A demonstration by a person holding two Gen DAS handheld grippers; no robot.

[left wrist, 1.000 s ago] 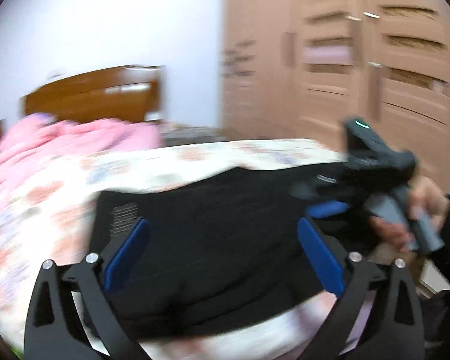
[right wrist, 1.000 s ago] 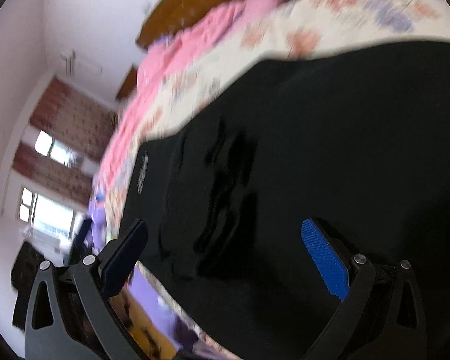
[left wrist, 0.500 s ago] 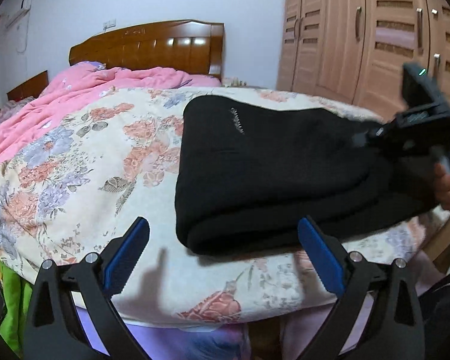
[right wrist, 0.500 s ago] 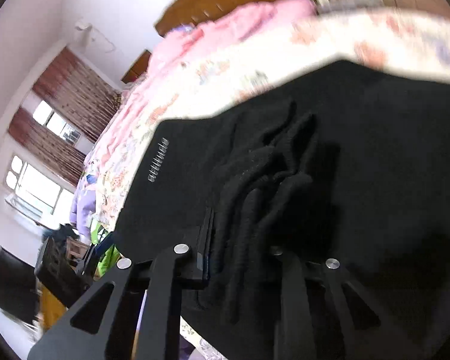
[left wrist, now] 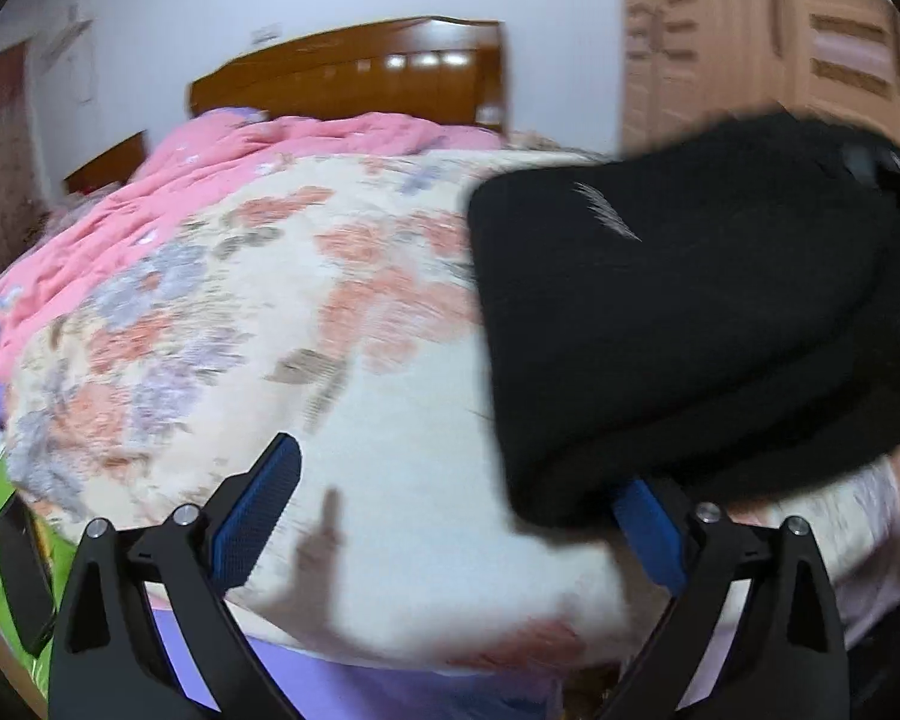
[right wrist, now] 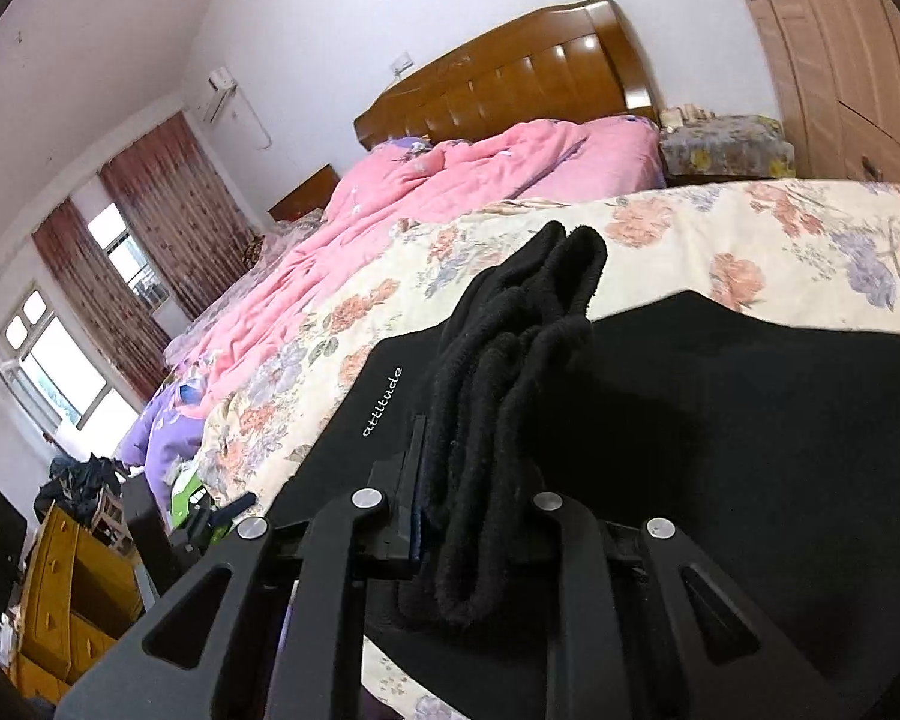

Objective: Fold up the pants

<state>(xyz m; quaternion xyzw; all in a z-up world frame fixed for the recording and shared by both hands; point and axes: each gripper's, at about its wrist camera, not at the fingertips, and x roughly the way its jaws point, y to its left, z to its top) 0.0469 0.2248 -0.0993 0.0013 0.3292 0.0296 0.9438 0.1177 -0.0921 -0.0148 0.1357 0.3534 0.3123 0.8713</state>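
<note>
The black pants (left wrist: 678,324) lie folded in a thick stack on the floral bedspread (left wrist: 222,324), at the right of the left wrist view. My left gripper (left wrist: 450,516) is open, its right pad partly under the stack's near corner, its left pad over bare bedspread. In the right wrist view my right gripper (right wrist: 474,516) is shut on a bunched ridge of the pants (right wrist: 750,420), which stands up between the fingers. White lettering shows on the fabric.
A pink quilt (right wrist: 426,204) is heaped toward the wooden headboard (right wrist: 510,84). A wooden wardrobe (left wrist: 750,48) stands at the right. Windows with red curtains, a yellow drawer unit (right wrist: 66,600) and clutter are beside the bed's left side.
The right gripper went from open to shut on a bunch of the pants. The left gripper stayed open and swung left, so the stack now sits at its right finger.
</note>
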